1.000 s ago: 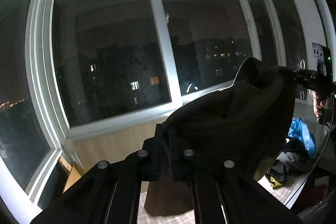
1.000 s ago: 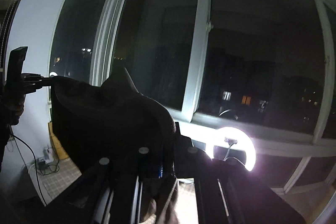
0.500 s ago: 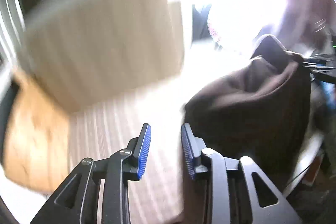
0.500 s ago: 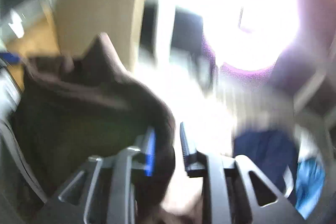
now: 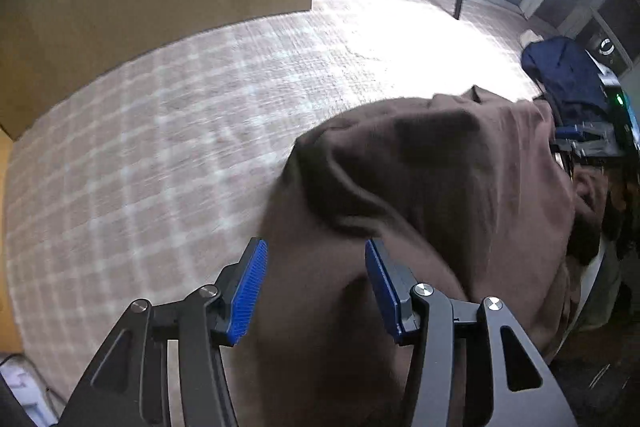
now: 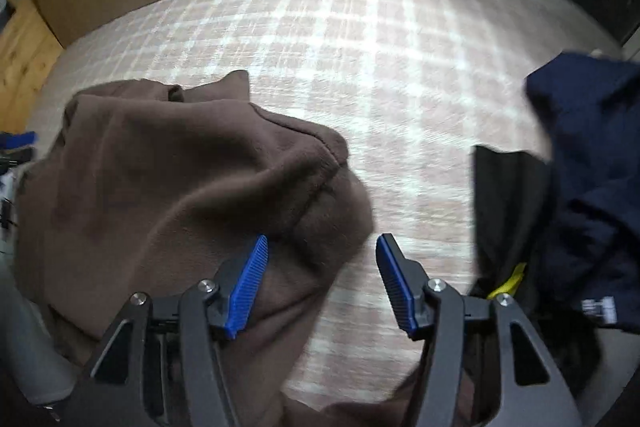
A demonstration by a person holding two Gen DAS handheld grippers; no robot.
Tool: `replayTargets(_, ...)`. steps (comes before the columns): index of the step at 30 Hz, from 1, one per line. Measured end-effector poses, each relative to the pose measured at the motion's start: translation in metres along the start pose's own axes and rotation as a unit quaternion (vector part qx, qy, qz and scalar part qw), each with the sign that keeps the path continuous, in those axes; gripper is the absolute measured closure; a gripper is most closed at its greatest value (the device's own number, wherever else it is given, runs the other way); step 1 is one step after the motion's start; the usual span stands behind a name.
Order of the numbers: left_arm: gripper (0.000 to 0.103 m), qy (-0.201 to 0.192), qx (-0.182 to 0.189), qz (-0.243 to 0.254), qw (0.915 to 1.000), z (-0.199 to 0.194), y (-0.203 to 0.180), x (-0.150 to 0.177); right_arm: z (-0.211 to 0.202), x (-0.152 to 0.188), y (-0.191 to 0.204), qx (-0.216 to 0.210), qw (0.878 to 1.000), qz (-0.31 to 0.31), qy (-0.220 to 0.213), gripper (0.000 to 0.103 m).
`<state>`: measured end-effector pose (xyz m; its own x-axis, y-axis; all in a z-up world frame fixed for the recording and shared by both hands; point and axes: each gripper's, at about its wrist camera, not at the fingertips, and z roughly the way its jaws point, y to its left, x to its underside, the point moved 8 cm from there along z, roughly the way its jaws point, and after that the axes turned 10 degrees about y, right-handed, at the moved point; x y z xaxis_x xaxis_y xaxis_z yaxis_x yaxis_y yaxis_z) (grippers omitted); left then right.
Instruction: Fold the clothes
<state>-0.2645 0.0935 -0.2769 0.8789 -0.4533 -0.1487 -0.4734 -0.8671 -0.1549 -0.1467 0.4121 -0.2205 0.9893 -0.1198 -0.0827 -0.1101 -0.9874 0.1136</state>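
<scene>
Your left gripper (image 5: 316, 283) and right gripper (image 6: 322, 277) both have jaws opening, blue pads clear of the cloth, so the soft brown fleece garment (image 6: 180, 187) is released to settle on the pink checked carpet (image 6: 380, 67), lower centre of both views. A dark navy garment (image 6: 592, 155) waits at right.
</scene>
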Motion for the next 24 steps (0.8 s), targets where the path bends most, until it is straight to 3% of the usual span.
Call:
replayTargets(3, 0.054, 0.009, -0.005, 0.001, 0.9999, 0.025, -0.005, -0.022, 0.012, -0.007, 0.004, -0.019, 1.000, -0.005, 0.003, 0.047)
replayTargets(4, 0.061, 0.011, -0.011, 0.007, 0.9999, 0.031, -0.008, -0.026, 0.016, -0.009, 0.004, -0.020, 1.000, -0.008, 0.002, 0.047)
replayTargets(5, 0.073, 0.012, -0.022, 0.012, 0.9996, 0.034, -0.010, -0.030, 0.019, -0.010, 0.004, -0.023, 1.000, -0.013, 0.000, 0.047)
replayTargets(6, 0.099, 0.016, -0.022, 0.015, 0.9995, 0.040, -0.011, -0.033, 0.021, -0.011, 0.004, -0.026, 1.000, -0.017, -0.002, 0.053)
replayTargets(7, 0.099, 0.018, -0.019, 0.014, 0.9996, 0.042, -0.012, -0.034, 0.024, -0.012, 0.004, -0.028, 0.999, -0.021, -0.004, 0.060)
replayTargets(8, 0.099, 0.015, -0.016, 0.013, 0.9997, 0.042, -0.012, -0.035, 0.030, -0.013, 0.003, -0.030, 0.999, -0.024, -0.003, 0.085)
replayTargets(9, 0.099, 0.007, -0.011, 0.014, 0.9998, 0.037, -0.013, -0.033, 0.023, -0.004, 0.008, -0.029, 0.999, -0.026, -0.002, 0.098)
replayTargets(15, 0.099, -0.035, 0.018, 0.015, 0.9991, -0.028, 0.000, 0.002, -0.024, 0.029, 0.029, -0.043, 0.997, -0.068, -0.019, 0.099)
replayTargets(18, 0.098, -0.003, 0.021, 0.026, 0.9995, -0.040, 0.008, 0.036, -0.014, 0.059, 0.037, -0.013, 0.992, -0.115, 0.043, 0.099)
replayTargets(20, 0.097, 0.009, -0.009, 0.038, 0.9992, -0.041, 0.010, 0.045, -0.004, 0.076, 0.040, 0.025, 0.984, -0.155, 0.081, 0.098)
replayTargets(22, 0.095, -0.002, -0.025, 0.041, 0.9989, -0.047, 0.007, 0.036, -0.011, 0.076, 0.038, 0.059, 0.982, -0.165, 0.076, 0.090)
replayTargets(23, 0.095, -0.015, -0.033, 0.043, 0.9984, -0.053, 0.004, 0.028, -0.017, 0.071, 0.037, 0.067, 0.983, -0.159, 0.065, 0.080)
replayTargets(24, 0.095, -0.028, -0.038, 0.050, 0.9976, -0.057, -0.002, 0.016, -0.028, 0.062, 0.037, 0.054, 0.987, -0.148, 0.044, 0.075)
